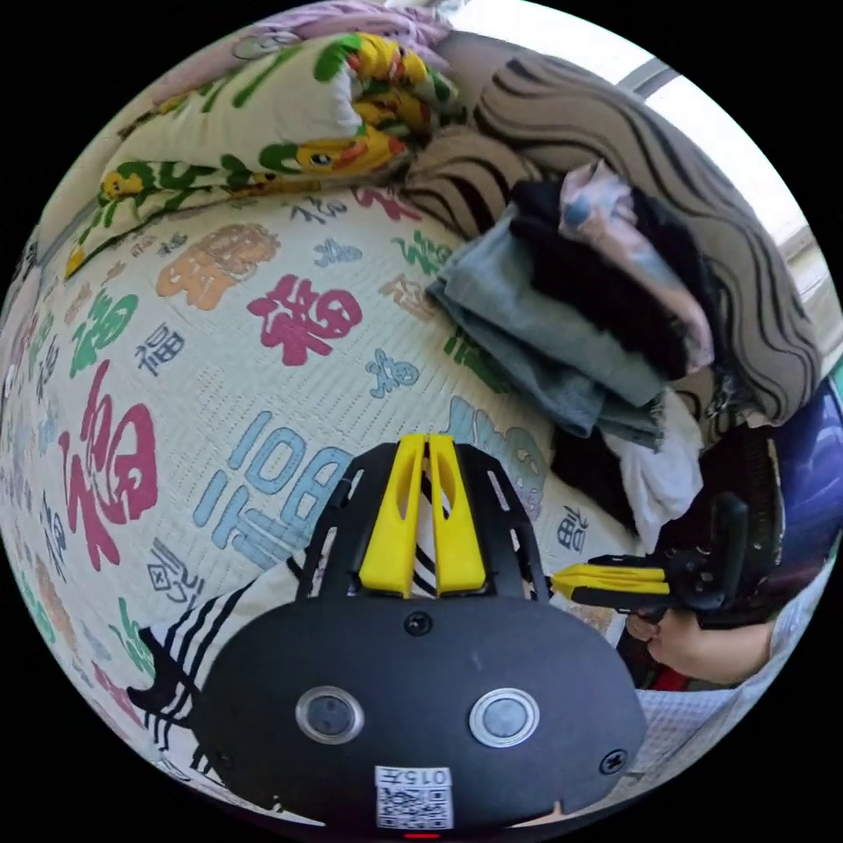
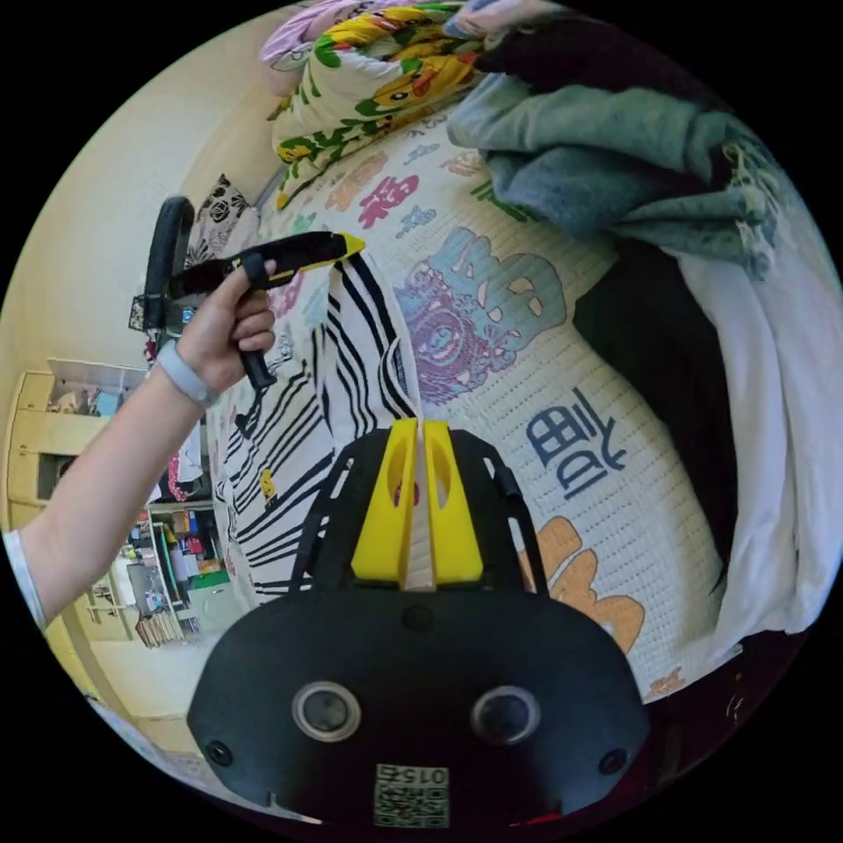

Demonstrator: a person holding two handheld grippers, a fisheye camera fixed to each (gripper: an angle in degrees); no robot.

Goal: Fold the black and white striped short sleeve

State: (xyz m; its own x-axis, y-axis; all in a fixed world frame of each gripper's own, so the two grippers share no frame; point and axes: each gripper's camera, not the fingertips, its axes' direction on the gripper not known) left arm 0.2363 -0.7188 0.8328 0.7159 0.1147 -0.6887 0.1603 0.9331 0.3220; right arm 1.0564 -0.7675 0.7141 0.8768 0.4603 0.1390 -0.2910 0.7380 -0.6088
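Holding: both grippers, left (image 1: 428, 518) and right (image 2: 420, 500), jaws nearly closed, each pinching an edge of the shirt (image 2: 351, 351). Shirt hangs stretched between them over the bedspread (image 1: 219, 351), its long axis running gripper to gripper; clothes pile (image 1: 597, 325) beyond.

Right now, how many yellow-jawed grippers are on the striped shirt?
2: the left gripper and right gripper each pinch an edge of the black and white striped short sleeve shirt, held over the bed.
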